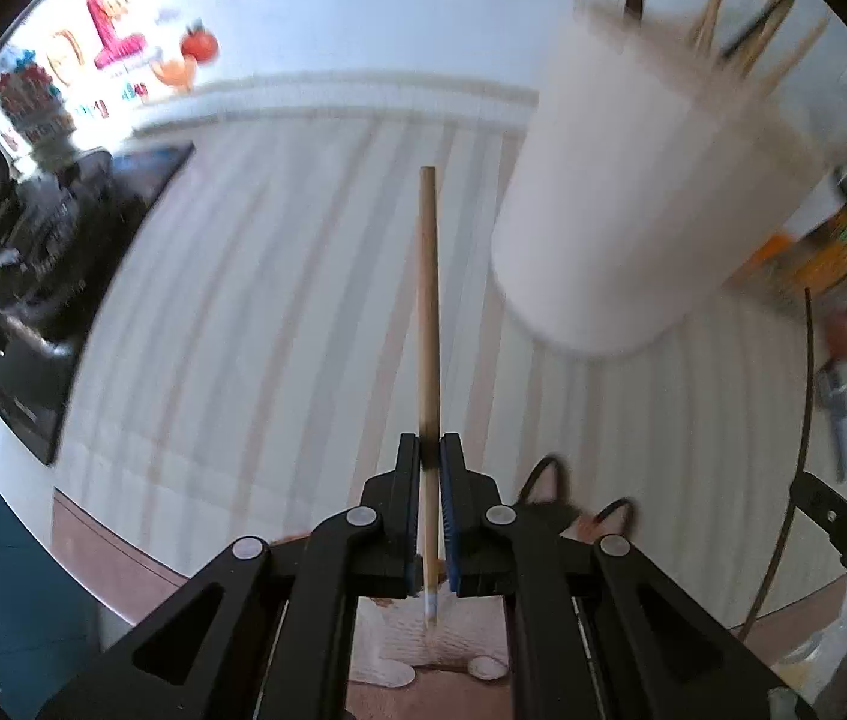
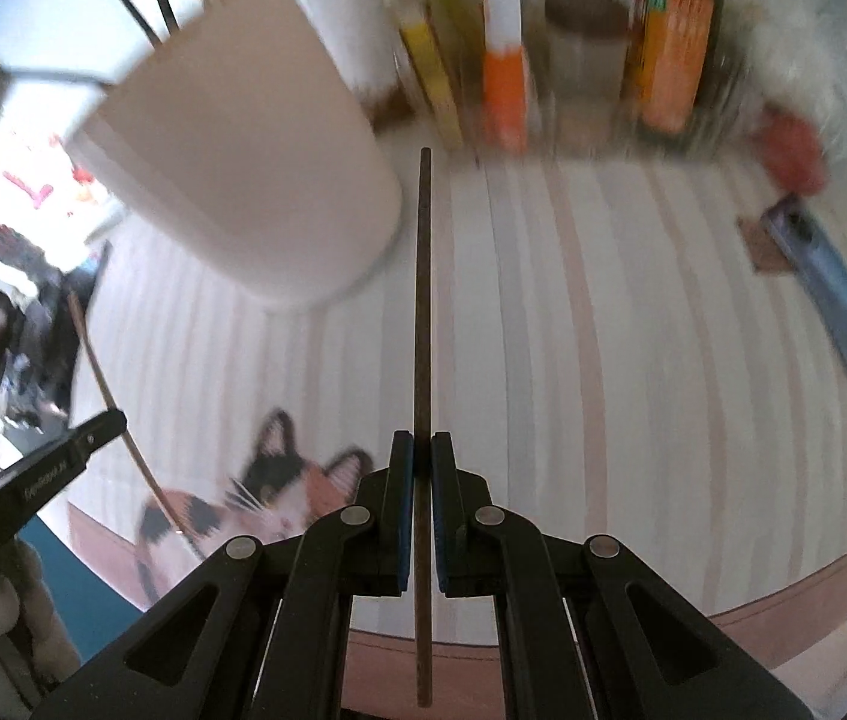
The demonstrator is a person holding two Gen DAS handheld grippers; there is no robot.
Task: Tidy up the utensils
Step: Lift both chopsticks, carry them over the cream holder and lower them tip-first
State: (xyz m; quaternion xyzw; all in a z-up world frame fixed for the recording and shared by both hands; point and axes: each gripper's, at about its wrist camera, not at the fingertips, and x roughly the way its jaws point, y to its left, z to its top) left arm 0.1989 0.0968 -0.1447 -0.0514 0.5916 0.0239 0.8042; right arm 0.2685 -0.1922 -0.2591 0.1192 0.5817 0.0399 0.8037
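In the left wrist view, the left tongs (image 1: 430,450) are seen pressed onto a light wooden chopstick (image 1: 428,312), which is pinched near its white-tipped end and points away from the camera over the bench (image 1: 279,300). The bench is covered by a pale striped cloth. A white utensil holder (image 1: 639,204) stands on it, up and to the right of the chopstick and apart from it; several sticks and dark handles are seen rising from its mouth, though blur hides their detail. A cat picture (image 1: 549,498) is partly seen on the cloth just beside the tongs. At the right edge, a finger of the right tongs (image 1: 843,534) is seen.

In the right wrist view, the right tongs (image 2: 422,450) are seen clamped on a dark thin chopstick (image 2: 423,300), which runs straight ahead between the pads. The white utensil holder (image 2: 243,168) lies to the upper left of it, near but not touching. The cat picture (image 2: 279,492) is seen at lower left, and beyond it the left tongs (image 2: 105,423) with their light stick. Blurred boxes (image 2: 669,54) are lined along the far edge, and a blue phone (image 2: 819,288) lies at the right.
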